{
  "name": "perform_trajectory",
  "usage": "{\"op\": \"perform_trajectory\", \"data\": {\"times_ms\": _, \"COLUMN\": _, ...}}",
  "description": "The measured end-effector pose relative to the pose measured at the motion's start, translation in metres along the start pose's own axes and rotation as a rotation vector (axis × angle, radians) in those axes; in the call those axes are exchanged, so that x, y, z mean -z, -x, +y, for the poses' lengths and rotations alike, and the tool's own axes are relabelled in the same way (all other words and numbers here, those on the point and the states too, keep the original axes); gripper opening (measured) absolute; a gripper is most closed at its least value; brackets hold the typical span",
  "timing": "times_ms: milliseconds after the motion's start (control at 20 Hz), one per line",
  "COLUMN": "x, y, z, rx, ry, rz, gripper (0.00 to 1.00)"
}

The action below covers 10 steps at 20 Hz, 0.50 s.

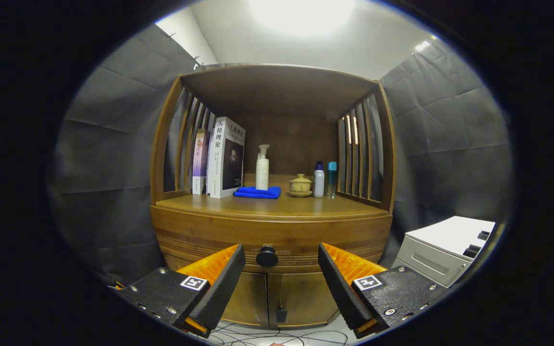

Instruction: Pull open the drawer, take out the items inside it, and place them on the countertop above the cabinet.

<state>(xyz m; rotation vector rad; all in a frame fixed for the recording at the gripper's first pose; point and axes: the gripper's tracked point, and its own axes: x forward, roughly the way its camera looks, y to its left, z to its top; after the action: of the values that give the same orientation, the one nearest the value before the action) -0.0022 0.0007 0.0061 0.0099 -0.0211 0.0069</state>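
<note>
My claw (pixel 282 262) is spread wide, drawer (pixel 272 238) closed under the counter (pixel 277 206) front edge, knob (pixel 267 256) centred just ahead between fingers; I'd advance straight, pinch the knob squarely, pull level.

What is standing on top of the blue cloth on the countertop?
A white pump bottle seems to stand on the back edge of the blue cloth; its base is hidden, so contact is uncertain. The gripper is open, with the drawer knob between its fingers.
</note>
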Motion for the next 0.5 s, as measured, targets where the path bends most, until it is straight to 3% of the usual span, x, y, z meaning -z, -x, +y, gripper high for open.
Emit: {"op": "perform_trajectory", "data": {"times_ms": 500, "x": -0.0046, "y": 0.001, "z": -0.0025, "rx": 0.005, "ry": -0.012, "rz": -0.015, "gripper": 0.95}}
